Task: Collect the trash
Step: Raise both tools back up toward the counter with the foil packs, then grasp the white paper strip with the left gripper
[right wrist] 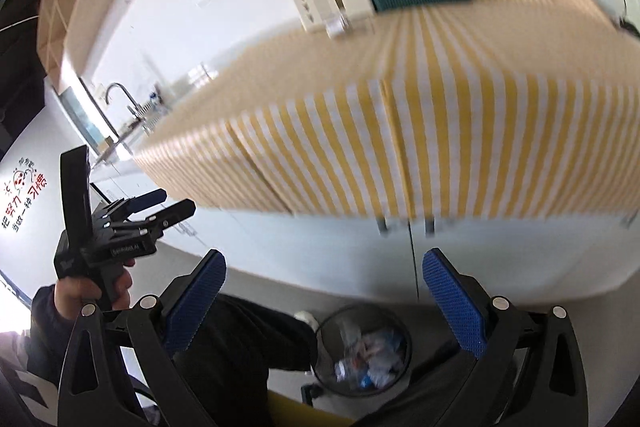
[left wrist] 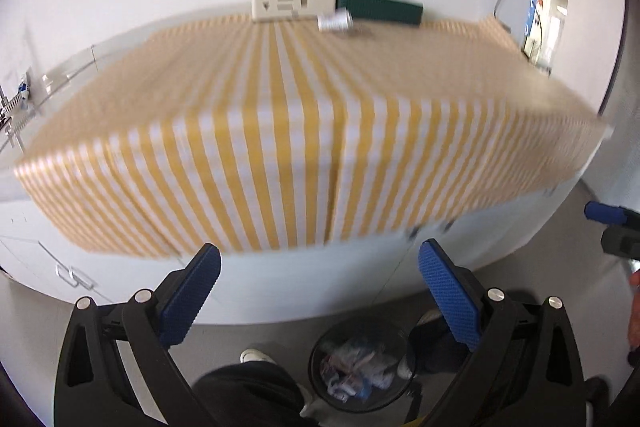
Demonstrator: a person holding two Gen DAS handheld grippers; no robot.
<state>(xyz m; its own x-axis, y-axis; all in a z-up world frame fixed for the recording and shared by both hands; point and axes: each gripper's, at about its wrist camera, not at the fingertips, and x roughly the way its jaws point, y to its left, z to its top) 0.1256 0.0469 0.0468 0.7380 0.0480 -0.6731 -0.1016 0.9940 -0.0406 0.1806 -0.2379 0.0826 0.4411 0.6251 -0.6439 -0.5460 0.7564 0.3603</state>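
Black mesh bin (left wrist: 358, 363) on floor below striped counter (left wrist: 280, 87), filled with crumpled wrappers, probably paper and plastic. Left gripper (left wrist: 318, 297) and right gripper (right wrist: 322, 301) both wide open, empty.

Your bin (left wrist: 362, 367) stands upright on the floor below the counter front, a black mesh basket holding crumpled white, blue and red trash (left wrist: 356, 371). One pale piece (left wrist: 334, 21), blurred, lies on the striped cloth by the organizer.
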